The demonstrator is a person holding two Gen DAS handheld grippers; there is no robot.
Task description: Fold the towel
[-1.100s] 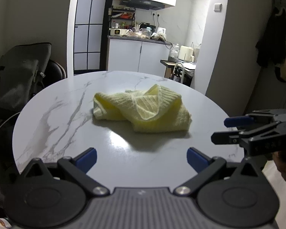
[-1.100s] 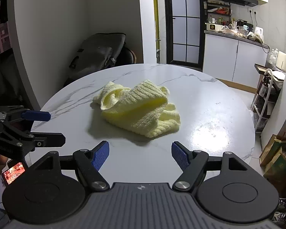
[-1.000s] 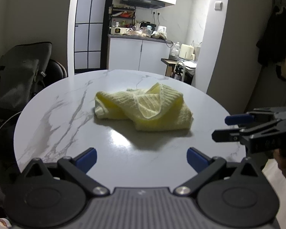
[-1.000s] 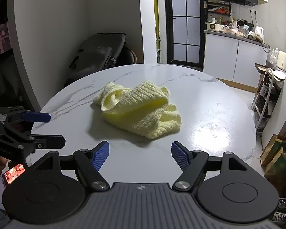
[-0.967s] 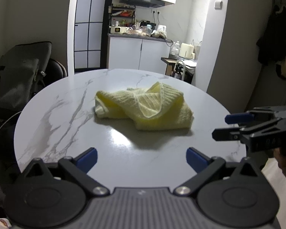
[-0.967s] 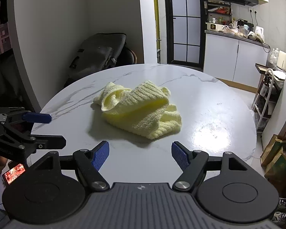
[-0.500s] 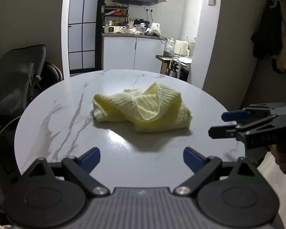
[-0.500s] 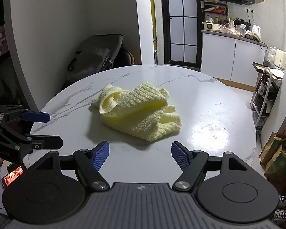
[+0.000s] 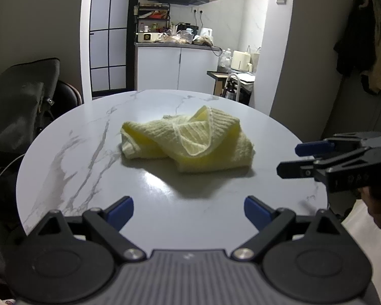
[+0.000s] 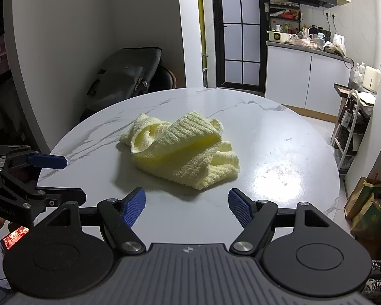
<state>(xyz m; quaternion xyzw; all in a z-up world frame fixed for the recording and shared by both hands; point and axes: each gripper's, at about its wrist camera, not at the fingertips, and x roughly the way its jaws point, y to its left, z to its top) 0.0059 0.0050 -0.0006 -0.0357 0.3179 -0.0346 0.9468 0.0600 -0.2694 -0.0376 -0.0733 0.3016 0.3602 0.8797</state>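
Left gripper point(image 9: 188, 207) open wide, nothing between the blue pads, poised over the near edge of the tabletop point(image 9: 71, 157) and pointing down at it. Right gripper point(image 10: 186, 203) same: jaws spread, empty, over the near edge. Each shows up in the other's view from the side, jaws apart, off the rim of the tabletop.

Towel point(image 9: 188, 139) pale yellow, crumpled in a loose heap near the middle of the round white marble tabletop, one hemmed corner flopped over the top. Not folded, no gripper touching it; it sits ahead of both, well clear of the pads.

Dark bag point(image 10: 124, 81) on a chair behind the tabletop. Kitchen counter point(image 9: 175, 45) with clutter in the background.
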